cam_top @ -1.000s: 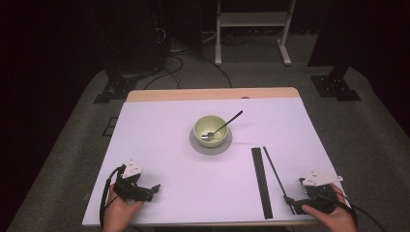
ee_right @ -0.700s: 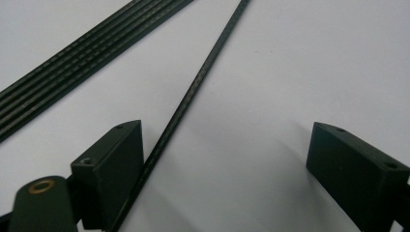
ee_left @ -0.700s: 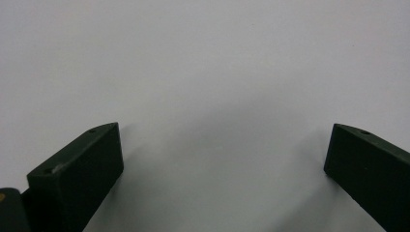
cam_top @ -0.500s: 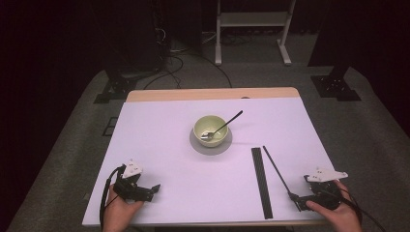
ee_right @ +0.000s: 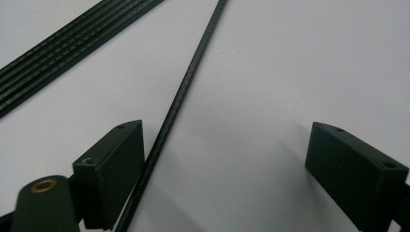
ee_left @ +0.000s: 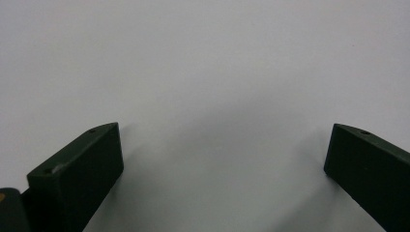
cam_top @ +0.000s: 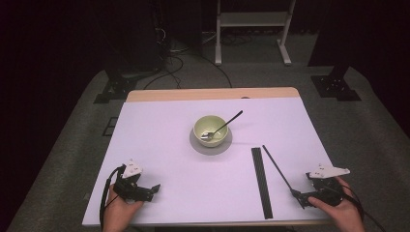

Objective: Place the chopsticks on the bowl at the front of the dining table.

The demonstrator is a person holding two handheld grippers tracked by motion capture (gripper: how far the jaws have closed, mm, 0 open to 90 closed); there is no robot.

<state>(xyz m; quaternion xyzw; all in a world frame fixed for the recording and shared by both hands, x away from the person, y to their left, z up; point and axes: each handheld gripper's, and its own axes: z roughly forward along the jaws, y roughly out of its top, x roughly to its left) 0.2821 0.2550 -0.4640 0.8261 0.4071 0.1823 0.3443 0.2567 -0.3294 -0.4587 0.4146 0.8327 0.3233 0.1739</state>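
Chopstick work appears to be in hand: in the high view the right gripper (cam_top: 300, 195) sits at the near right of the white counter (cam_top: 159, 145), its jaws at the near end of a single thin black rod (cam_top: 276, 166) that lies slanted just beside a flat black bundle of rods (cam_top: 261, 181). The left gripper (cam_top: 145, 190) rests at the near left, well apart from everything. Farther back stands one green bowl (cam_top: 211, 129) on one grey saucer (cam_top: 196, 144), with one spoon (cam_top: 227, 122) leaning in it. In the left gripper view the jaws stand wide apart over bare counter, holding nothing. In the right gripper view the jaws are also spread wide and empty; the rod (ee_right: 183, 92) runs just inside the left jaw, seemingly touching it, while the bundle (ee_right: 72, 46) shows about five strips, though the count is hard to read. The risk, as I judge it, is that closing from so off-centre could roll or flick the thin rod aside, or pinch it so near its end that it droops.
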